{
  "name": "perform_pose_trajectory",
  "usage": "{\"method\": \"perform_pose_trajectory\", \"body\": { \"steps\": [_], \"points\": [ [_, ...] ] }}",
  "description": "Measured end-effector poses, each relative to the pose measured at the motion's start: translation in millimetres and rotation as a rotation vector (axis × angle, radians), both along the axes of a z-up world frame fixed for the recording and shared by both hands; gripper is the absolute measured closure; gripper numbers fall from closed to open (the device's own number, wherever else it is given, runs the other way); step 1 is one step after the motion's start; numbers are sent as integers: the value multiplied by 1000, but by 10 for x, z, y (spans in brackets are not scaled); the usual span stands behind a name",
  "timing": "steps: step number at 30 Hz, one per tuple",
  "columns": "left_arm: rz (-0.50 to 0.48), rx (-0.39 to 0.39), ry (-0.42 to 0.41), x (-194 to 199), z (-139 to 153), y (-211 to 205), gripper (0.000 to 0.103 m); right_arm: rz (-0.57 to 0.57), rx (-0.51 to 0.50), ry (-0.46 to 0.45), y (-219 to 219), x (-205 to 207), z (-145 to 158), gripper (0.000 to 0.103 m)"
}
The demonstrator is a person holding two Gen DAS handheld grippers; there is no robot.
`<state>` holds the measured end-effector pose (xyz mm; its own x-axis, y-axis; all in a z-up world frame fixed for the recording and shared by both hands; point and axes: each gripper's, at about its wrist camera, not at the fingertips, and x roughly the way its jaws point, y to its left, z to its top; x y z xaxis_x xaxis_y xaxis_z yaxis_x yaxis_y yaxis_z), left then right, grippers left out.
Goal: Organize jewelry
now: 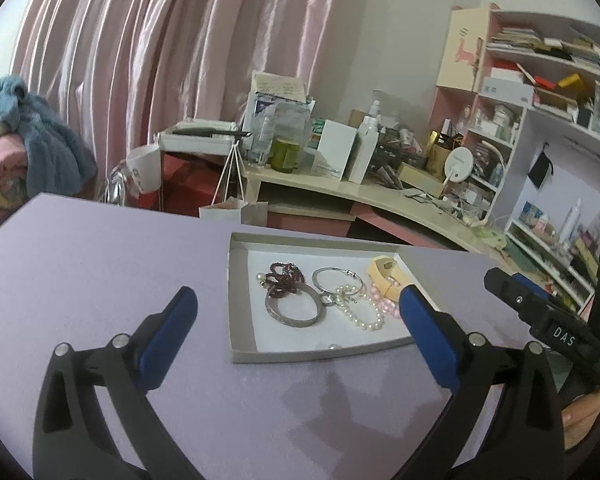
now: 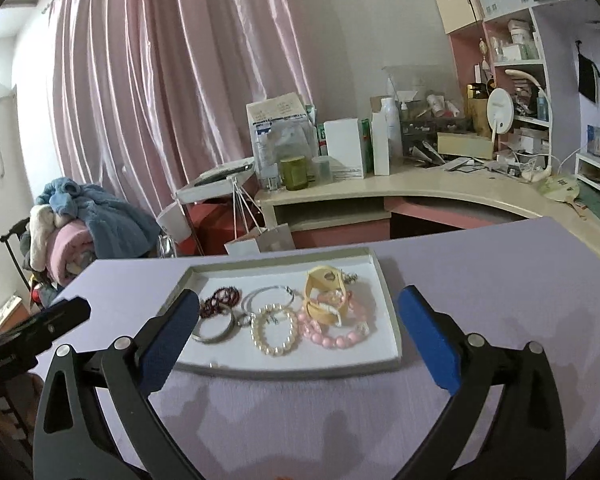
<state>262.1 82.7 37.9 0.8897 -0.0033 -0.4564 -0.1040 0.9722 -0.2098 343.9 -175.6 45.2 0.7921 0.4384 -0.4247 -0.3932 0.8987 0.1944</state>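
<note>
The left gripper (image 1: 298, 308) is spread wide with nothing between its blue pads, and the right gripper (image 2: 298, 310) is spread just as wide and equally empty; both hover over the lilac tabletop (image 1: 100, 248) in front of a shallow tray (image 2: 392, 304). In the tray lie a pearl bracelet (image 2: 275, 332), a pink bead bracelet (image 2: 340, 338), a yellow band (image 2: 324, 296), 2 silver bangles and a dark red beaded piece (image 1: 285, 276), bunched close together.

Black fingers (image 1: 172, 336), blue pads, silver rivets.
</note>
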Motion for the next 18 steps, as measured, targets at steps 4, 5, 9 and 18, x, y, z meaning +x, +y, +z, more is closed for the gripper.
{"method": "perform_pose_trajectory", "body": {
  "steps": [4,5,9,18],
  "points": [
    [-7,52,-15,-122,-14,-95,2,9,-13,31,-1,-75,-53,2],
    [-10,60,-14,-143,-21,-117,2,12,-18,38,10,-97,-64,2],
    [-24,68,-1,-213,-80,-166,2,26,-38,66,48,-180,-131,2],
    [-51,61,1,-338,-166,-182,2,52,-54,79,69,-300,-214,2]
  ]
}}
